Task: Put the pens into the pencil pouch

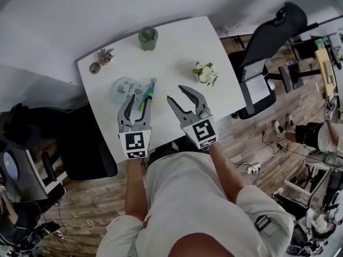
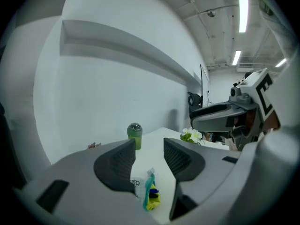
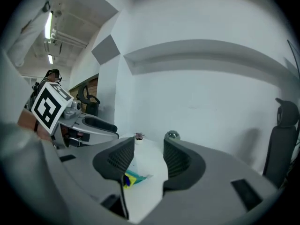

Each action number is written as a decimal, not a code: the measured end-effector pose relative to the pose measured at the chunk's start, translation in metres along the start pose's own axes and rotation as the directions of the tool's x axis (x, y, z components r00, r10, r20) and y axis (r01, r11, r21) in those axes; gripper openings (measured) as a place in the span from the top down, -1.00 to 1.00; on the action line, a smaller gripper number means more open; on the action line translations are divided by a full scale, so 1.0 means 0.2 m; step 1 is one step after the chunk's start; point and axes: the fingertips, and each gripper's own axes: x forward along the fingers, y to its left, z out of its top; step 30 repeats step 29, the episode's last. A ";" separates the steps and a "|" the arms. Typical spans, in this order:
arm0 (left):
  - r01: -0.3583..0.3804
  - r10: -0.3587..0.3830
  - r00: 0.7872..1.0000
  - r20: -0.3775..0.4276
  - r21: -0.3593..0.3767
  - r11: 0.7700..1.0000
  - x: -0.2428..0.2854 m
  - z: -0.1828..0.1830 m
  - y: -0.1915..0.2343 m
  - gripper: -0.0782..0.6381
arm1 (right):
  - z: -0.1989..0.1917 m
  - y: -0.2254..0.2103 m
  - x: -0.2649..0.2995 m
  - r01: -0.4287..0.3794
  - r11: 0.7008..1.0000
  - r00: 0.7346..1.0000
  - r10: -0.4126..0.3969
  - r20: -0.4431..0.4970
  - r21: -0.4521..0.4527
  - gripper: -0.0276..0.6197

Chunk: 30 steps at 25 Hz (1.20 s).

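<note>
A translucent printed pencil pouch [image 1: 124, 89] lies on the white table [image 1: 171, 47]. A bundle of yellow, blue and teal pens [image 1: 147, 95] sticks out of its right end, and shows again in the left gripper view [image 2: 152, 198] and the right gripper view [image 3: 131, 178]. My left gripper [image 1: 140, 98] [image 2: 149, 153] hangs above the pens, its jaws open and empty. To its right my right gripper [image 1: 174, 92] [image 3: 149, 151] is also raised, open, with nothing between its pads. Neither gripper touches the pouch [image 2: 137, 186].
A green lidded cup [image 1: 148, 38] [image 2: 134, 135] stands at the table's far edge. White flowers [image 1: 205, 73] [image 2: 191, 136] sit at the right, a small potted plant [image 1: 105, 55] [image 3: 139, 136] at the far left. A black office chair [image 1: 268, 42] stands beyond the right edge, and dark equipment [image 1: 32, 154] at the left.
</note>
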 end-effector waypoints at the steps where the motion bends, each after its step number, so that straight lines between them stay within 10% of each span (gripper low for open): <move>1: -0.006 0.006 1.000 0.016 0.008 1.000 -0.02 0.04 -0.01 0.26 | 0.04 -0.01 -0.02 0.003 1.000 1.000 -0.003 0.017 -0.006 0.33; 30: -0.234 0.228 0.969 0.094 0.062 0.970 -0.38 0.31 -0.73 0.21 | 0.09 -0.22 -0.79 -0.131 0.991 0.978 0.135 0.159 -0.035 0.26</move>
